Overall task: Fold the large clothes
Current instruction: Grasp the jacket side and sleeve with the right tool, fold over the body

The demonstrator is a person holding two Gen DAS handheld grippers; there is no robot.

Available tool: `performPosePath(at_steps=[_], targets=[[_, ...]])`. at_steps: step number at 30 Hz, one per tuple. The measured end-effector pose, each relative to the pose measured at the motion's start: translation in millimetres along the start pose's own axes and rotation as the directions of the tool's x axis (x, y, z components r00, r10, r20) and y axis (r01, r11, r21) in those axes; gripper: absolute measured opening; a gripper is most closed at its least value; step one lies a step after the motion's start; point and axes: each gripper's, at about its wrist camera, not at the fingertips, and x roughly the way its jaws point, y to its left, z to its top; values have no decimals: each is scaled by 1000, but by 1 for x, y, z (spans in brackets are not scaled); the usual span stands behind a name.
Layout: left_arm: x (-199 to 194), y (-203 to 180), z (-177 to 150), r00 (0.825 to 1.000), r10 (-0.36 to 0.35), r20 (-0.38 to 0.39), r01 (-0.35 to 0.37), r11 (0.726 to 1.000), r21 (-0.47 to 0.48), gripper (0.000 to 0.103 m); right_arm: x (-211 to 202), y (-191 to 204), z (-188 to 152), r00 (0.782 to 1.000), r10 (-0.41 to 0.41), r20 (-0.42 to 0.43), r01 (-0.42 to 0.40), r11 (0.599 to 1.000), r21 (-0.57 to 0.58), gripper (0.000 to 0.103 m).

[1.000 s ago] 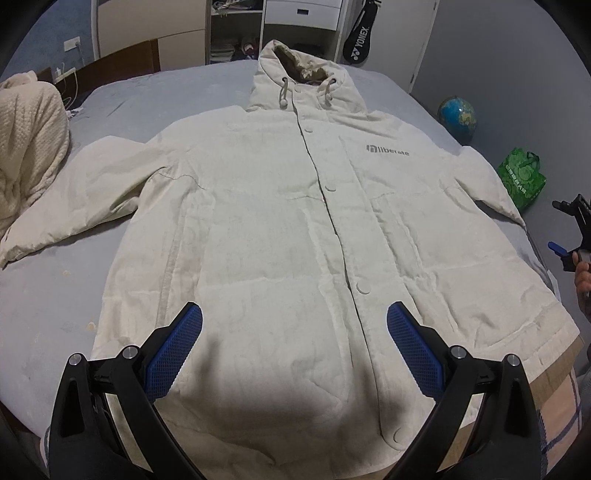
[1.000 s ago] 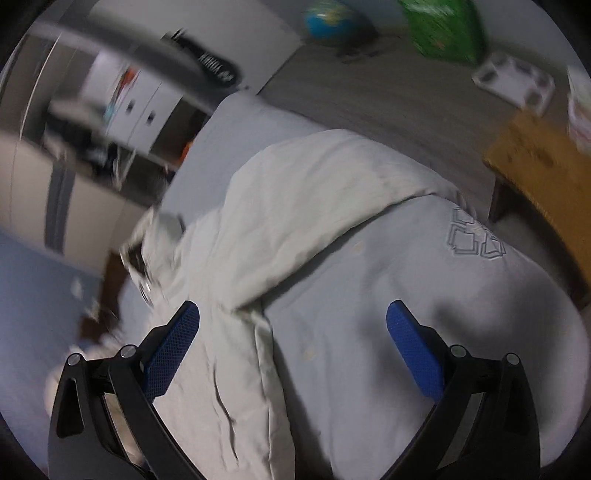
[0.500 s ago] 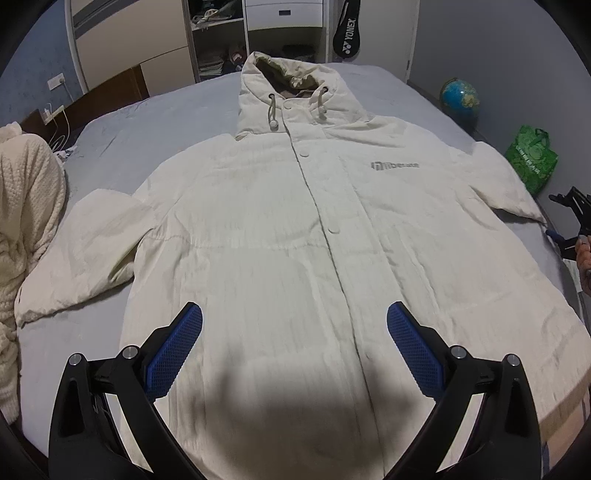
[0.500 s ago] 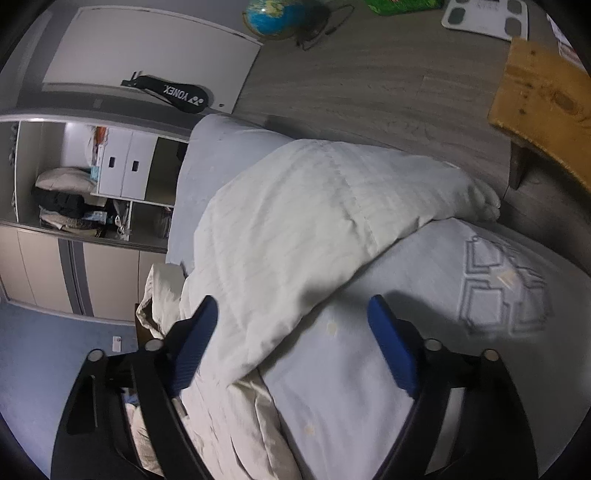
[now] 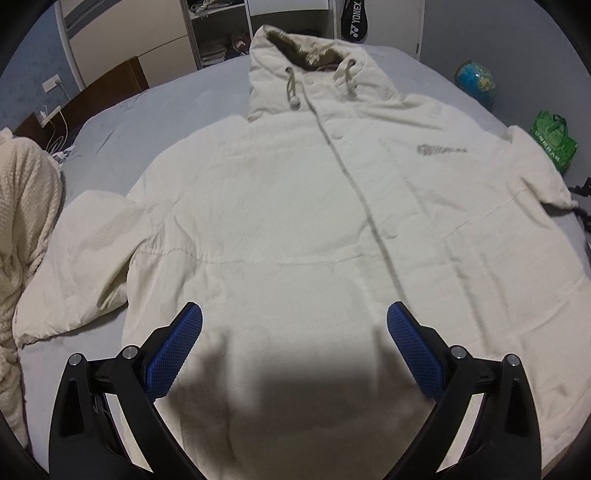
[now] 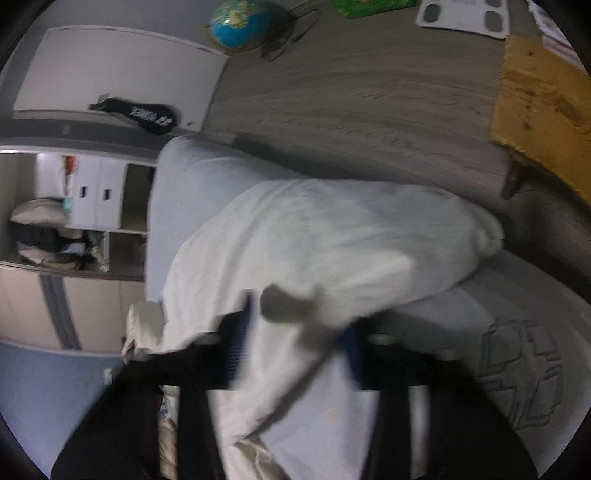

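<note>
A large cream hooded coat (image 5: pixel 295 206) lies flat, front up, on the grey bed (image 5: pixel 147 122), hood at the far end and both sleeves spread out. My left gripper (image 5: pixel 293 343) is open and empty, hovering over the coat's lower front. In the right wrist view the coat's sleeve (image 6: pixel 343 243) lies near the bed's edge. My right gripper (image 6: pixel 295 343) is blurred, its blue pads narrowed with the sleeve's fabric between them; I cannot tell whether they grip it.
A cream knitted blanket (image 5: pixel 22 221) is heaped at the bed's left side. A globe (image 5: pixel 476 81) and a green bag (image 5: pixel 554 138) stand on the floor at the right. A wooden stool (image 6: pixel 546 122) and a white scale (image 6: pixel 465 16) are beside the bed.
My left gripper has moved forward and left over the coat. My right gripper has dropped onto the sleeve and its pads have narrowed around the fabric.
</note>
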Motion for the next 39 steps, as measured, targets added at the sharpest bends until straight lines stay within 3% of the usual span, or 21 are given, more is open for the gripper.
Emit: performPosePath(at_steps=[5, 9, 15, 21, 26, 32, 39], targets=[[17, 22, -13, 998, -5, -63, -1, 996, -85, 96, -6, 9, -4, 999, -21, 50, 23, 998, -56, 16], [13, 34, -13, 999, -21, -26, 17, 989, -146, 96, -14, 21, -8, 995, -11, 100, 19, 997, -75, 13], [14, 29, -13, 1000, 13, -18, -16, 993, -120, 96, -32, 59, -21, 986, 60, 154, -41, 992, -120, 9], [9, 34, -12, 1000, -5, 19, 7, 990, -141, 96, -49, 120, -45, 975, 156, 155, -116, 963, -243, 8], [5, 44, -10, 998, -29, 49, 39, 977, -211, 96, -54, 176, -82, 970, 219, 108, -164, 913, -374, 8], [0, 49, -8, 996, -38, 76, 55, 970, -235, 96, -35, 246, -151, 968, 250, -11, -218, 822, -526, 7], [-1, 56, -7, 995, -47, 89, 69, 963, -261, 96, 15, 291, -263, 981, 131, -146, -196, 682, -704, 7]])
